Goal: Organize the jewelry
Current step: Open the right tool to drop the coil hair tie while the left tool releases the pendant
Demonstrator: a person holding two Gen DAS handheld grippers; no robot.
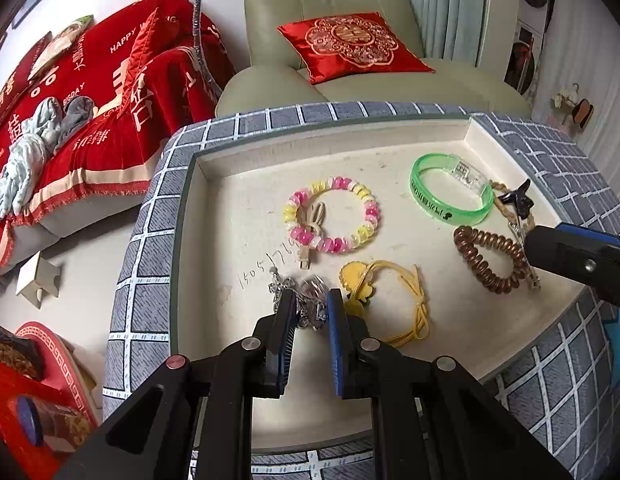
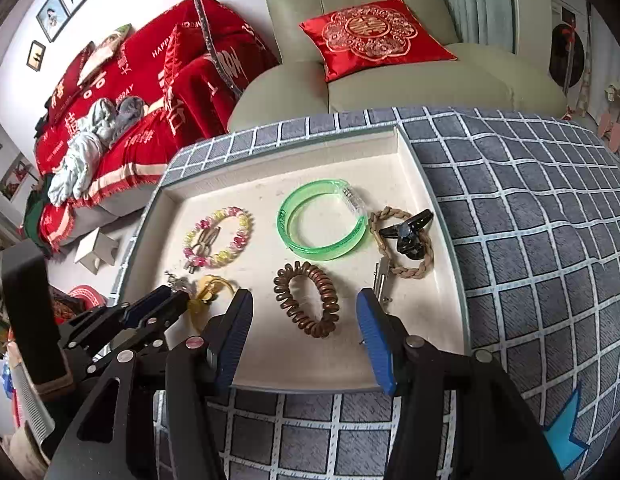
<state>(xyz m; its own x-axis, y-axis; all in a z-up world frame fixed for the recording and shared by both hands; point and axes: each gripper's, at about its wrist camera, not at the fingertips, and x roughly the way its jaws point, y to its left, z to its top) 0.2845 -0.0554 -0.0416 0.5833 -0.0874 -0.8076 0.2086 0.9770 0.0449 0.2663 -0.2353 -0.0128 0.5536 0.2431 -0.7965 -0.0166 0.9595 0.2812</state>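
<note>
A cream tray (image 1: 214,216) (image 2: 422,200) holds the jewelry. My left gripper (image 1: 312,300) has its fingers closed around a silver crystal earring cluster (image 1: 306,292) at the tray's near side. Beside it lies a yellow cord bracelet (image 1: 390,296) (image 2: 208,292). A pink-and-yellow bead bracelet (image 1: 334,216) (image 2: 218,236) with a beige clip lies in the middle. A green bangle (image 1: 450,188) (image 2: 322,224), a brown coil hair tie (image 1: 490,260) (image 2: 306,300), a braided cord (image 2: 402,240) and a black claw clip (image 1: 516,200) (image 2: 408,232) lie to the right. My right gripper (image 2: 304,304) is open, its fingers either side of the brown coil.
The tray rests on a grey checked cloth (image 2: 530,240) (image 1: 150,240). A green armchair with a red cushion (image 1: 350,44) stands behind. A red-covered sofa (image 1: 90,120) is at the left. A small metal clip (image 2: 382,276) lies near my right finger.
</note>
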